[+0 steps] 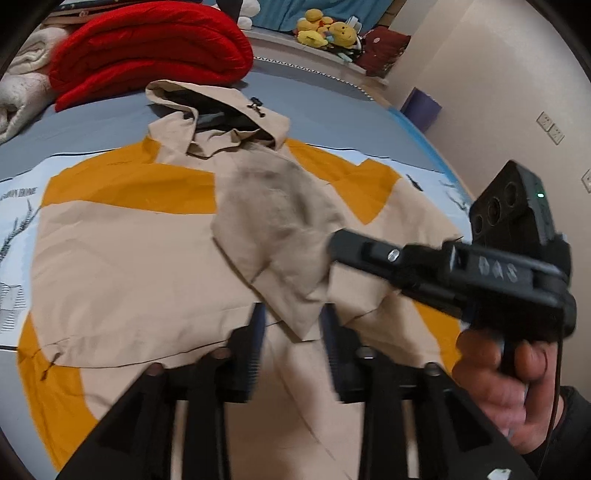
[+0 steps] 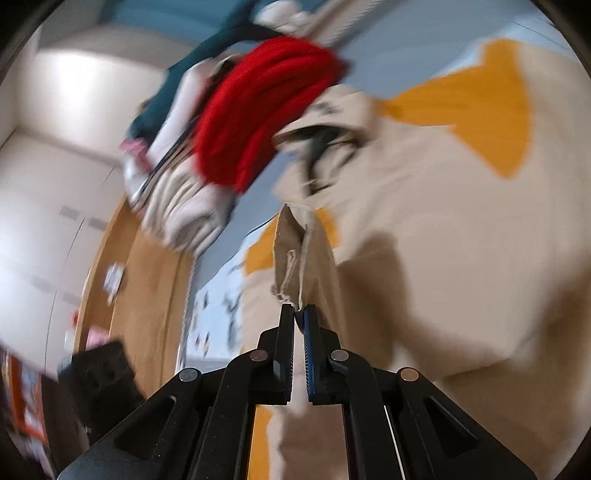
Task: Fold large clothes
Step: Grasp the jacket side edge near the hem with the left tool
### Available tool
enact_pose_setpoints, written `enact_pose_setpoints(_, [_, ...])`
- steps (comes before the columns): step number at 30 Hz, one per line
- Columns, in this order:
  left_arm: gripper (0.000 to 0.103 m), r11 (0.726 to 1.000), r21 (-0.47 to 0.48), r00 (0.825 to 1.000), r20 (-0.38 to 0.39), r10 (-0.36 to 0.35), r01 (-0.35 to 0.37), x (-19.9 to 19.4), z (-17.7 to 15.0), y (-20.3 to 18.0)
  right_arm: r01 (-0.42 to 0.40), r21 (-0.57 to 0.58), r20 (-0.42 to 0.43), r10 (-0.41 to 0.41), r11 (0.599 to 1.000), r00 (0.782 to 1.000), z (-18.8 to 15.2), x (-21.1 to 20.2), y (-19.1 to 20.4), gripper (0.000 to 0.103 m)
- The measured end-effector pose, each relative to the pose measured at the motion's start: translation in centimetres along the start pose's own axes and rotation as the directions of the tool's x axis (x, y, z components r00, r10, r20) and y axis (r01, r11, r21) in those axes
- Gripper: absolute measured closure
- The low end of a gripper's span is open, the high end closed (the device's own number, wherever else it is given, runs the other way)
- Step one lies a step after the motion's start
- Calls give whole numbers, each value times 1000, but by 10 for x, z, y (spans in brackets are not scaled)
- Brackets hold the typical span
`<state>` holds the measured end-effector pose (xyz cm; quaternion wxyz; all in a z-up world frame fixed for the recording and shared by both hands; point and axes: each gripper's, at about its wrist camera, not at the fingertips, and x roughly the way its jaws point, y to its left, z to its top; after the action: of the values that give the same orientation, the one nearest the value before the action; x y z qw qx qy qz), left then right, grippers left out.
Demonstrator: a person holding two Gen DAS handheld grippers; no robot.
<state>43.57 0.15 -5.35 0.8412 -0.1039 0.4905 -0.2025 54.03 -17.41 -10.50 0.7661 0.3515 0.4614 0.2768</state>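
Note:
A beige and orange hooded jacket [image 1: 125, 258] lies spread on the bed, hood [image 1: 218, 110] at the far end. My right gripper [image 1: 336, 243] is shut on the beige sleeve cuff [image 1: 280, 236] and holds it lifted over the jacket's middle; in the right wrist view the cuff [image 2: 299, 254] sticks up from the closed fingertips [image 2: 299, 314]. My left gripper [image 1: 291, 317] is open and empty, hovering just above the jacket below the lifted sleeve. The right wrist view is motion-blurred.
A red folded blanket [image 1: 147, 48] and cream blankets [image 1: 22, 92] lie at the bed's far left. Yellow plush toys [image 1: 325, 31] sit at the back. A wall with sockets [image 1: 550, 127] is to the right. A wooden floor [image 2: 144, 266] shows beside the bed.

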Motion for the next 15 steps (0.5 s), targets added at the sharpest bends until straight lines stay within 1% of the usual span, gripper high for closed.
enact_pose_setpoints(3, [68, 1000, -18, 1000, -2, -4, 4, 4, 1, 1, -45, -64, -49, 41, 997, 998, -11, 11, 20, 97])
enact_pose_setpoints(5, [68, 999, -40, 1000, -15, 10, -10, 9, 1, 5, -56, -97, -82, 48, 994, 995, -17, 15, 27, 97])
enact_pose_setpoints(6, [68, 998, -51, 1000, -22, 20, -21, 12, 1, 7, -52, -125, -109, 38, 991, 993, -20, 20, 32, 96])
enact_pose_setpoints(8, [68, 996, -88, 999, -30, 31, -34, 15, 0, 15, -22, -147, -123, 4, 989, 992, -23, 21, 35, 94])
enact_pose_setpoints(9, [68, 994, -109, 999, -36, 28, -32, 16, 0, 20, -9, -154, -123, -10, 988, 992, -23, 20, 35, 93])
enact_pose_setpoints(11, [68, 989, -143, 999, -39, 22, -28, 18, 0, 27, -4, -157, -104, -13, 988, 994, -20, 16, 35, 89])
enact_pose_setpoints(13, [68, 987, -156, 999, -42, 19, -25, 18, 0, 31, 26, -158, -75, -38, 987, 996, -16, 7, 31, 79])
enact_pose_setpoints(14, [68, 987, -157, 999, -45, 20, -27, 19, 0, 31, 42, -157, -64, -53, 987, 997, -13, 4, 30, 66])
enact_pose_setpoints(15, [68, 987, -156, 998, -49, 30, -37, 19, -1, 31, 67, -152, -47, -75, 986, 996, -10, 0, 27, 59])
